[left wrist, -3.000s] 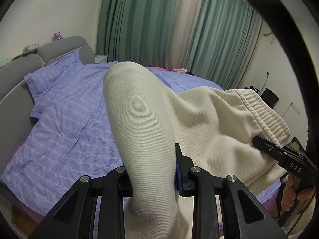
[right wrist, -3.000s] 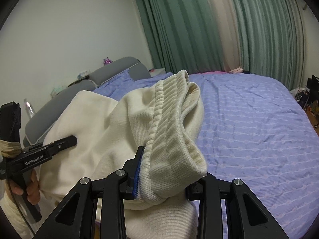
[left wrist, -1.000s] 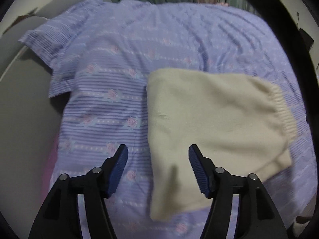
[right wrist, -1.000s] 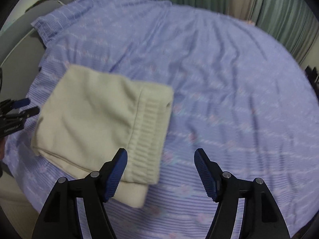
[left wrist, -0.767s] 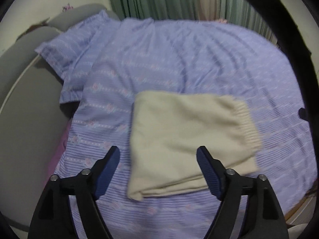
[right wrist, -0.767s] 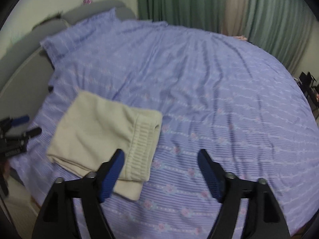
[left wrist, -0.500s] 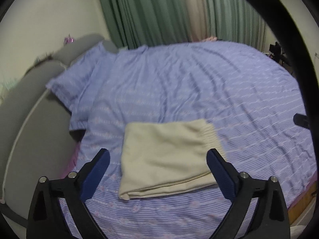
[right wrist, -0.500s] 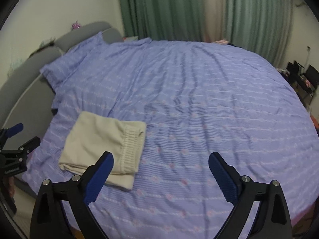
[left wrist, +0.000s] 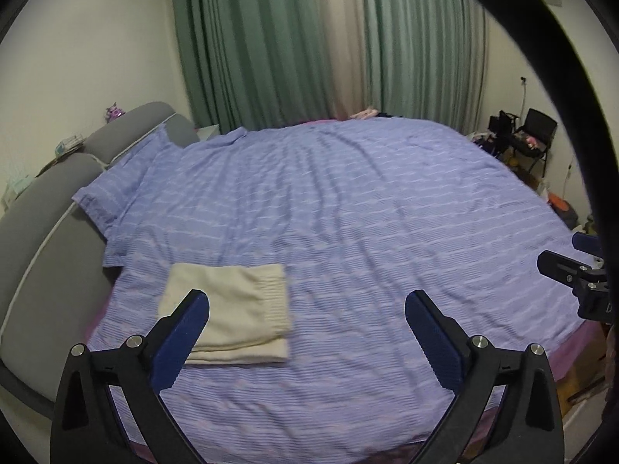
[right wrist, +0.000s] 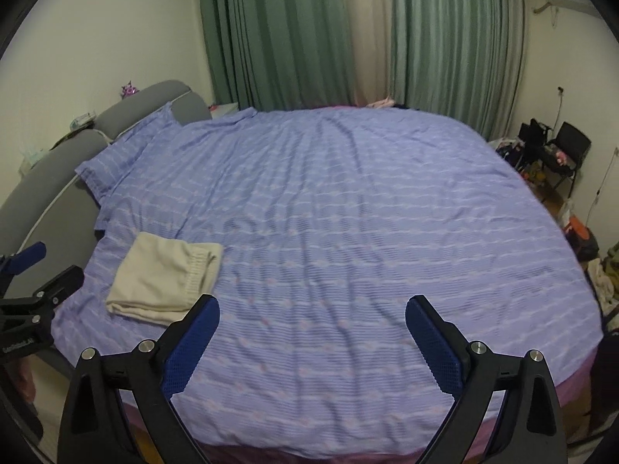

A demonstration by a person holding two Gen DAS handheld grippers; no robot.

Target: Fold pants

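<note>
The cream pants (left wrist: 232,309) lie folded into a flat rectangle near the left front of the purple bed (left wrist: 367,212), ribbed waistband on the right side. My left gripper (left wrist: 306,301) hangs well above and back from them, jaws wide open and empty. In the right wrist view the pants (right wrist: 166,282) lie off to the left, and my right gripper (right wrist: 313,303) is open with only the bedspread (right wrist: 348,212) showing between its fingers. Each gripper shows at the edge of the other's view: the right gripper (left wrist: 572,266), the left gripper (right wrist: 38,270).
A grey padded headboard (left wrist: 50,208) curves along the left, with a purple pillow (left wrist: 127,178) against it. Green curtains (left wrist: 309,38) hang behind the bed. A black chair (left wrist: 534,131) and clutter on the floor (right wrist: 580,232) stand at the right.
Both grippers let go of the pants, opened wide, and drew back and up from the bed. The folded pants stay where they were laid and now look small.
</note>
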